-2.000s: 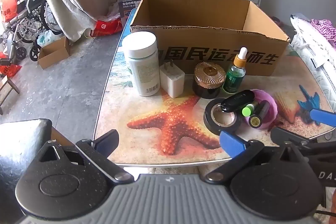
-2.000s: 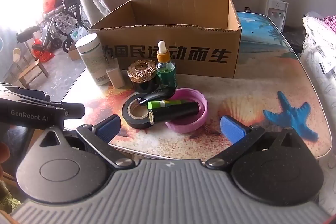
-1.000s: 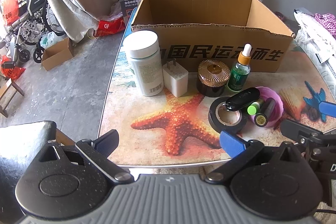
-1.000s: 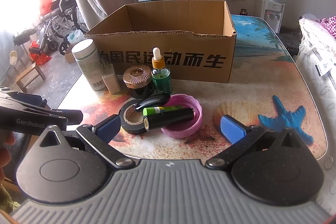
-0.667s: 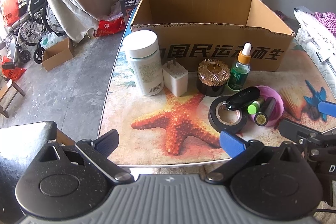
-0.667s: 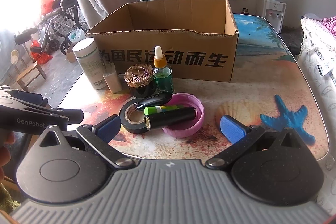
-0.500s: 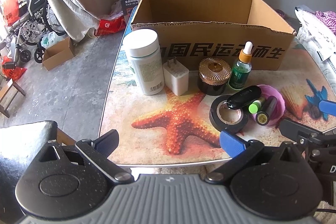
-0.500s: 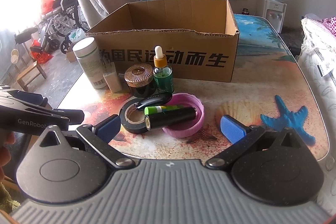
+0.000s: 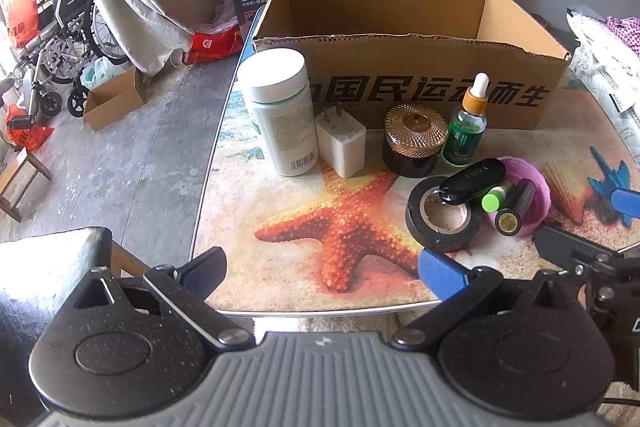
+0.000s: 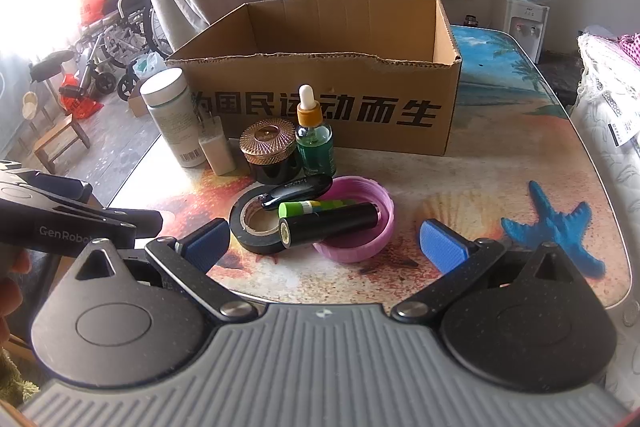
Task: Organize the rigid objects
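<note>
Box [image 10: 320, 83]: brown cardboard, open-topped | left hand-held gripper [image 9: 322, 269]: spread | right hand-held gripper [image 10: 324, 245]: spread

Both tools drew slightly nearer the cardboard box [image 9: 420, 83].

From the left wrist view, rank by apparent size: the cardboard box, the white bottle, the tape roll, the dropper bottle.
1. cardboard box, by far the largest.
2. white bottle.
3. tape roll and dropper bottle: unsure. The roll looks wider, the bottle taller, and the roll lies nearer the camera.
</note>
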`<state>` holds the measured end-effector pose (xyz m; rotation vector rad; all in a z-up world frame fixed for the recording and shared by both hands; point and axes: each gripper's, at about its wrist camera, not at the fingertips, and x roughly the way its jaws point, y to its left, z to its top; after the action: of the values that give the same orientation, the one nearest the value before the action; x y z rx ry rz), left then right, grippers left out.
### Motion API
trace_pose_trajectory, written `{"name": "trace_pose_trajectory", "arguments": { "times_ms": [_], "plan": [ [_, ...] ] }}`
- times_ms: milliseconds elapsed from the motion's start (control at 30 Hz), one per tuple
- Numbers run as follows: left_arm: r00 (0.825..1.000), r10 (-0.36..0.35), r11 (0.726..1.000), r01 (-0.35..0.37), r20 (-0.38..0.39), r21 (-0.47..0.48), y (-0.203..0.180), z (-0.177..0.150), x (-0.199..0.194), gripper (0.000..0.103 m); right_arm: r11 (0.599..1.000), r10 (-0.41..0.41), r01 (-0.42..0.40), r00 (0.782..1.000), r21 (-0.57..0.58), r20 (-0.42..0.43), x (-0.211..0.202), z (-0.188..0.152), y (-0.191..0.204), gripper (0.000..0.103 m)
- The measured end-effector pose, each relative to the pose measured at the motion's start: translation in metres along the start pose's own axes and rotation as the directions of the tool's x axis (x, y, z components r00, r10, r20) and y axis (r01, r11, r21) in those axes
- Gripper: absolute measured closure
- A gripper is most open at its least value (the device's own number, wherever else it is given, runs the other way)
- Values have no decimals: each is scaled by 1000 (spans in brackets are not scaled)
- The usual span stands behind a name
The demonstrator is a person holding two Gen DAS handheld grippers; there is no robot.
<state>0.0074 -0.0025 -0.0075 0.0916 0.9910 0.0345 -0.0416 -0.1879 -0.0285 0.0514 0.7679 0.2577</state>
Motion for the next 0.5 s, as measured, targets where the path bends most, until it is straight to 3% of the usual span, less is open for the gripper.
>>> {"name": "trace_pose_trajectory", "arguments": {
  "times_ms": [500],
  "plan": [
    [1000, -12, 1000, 12, 5, 3, 0, -2, 2, 0, 1000, 6, -6, 1000, 10, 5, 0, 0, -1, 1]
  ]
}}
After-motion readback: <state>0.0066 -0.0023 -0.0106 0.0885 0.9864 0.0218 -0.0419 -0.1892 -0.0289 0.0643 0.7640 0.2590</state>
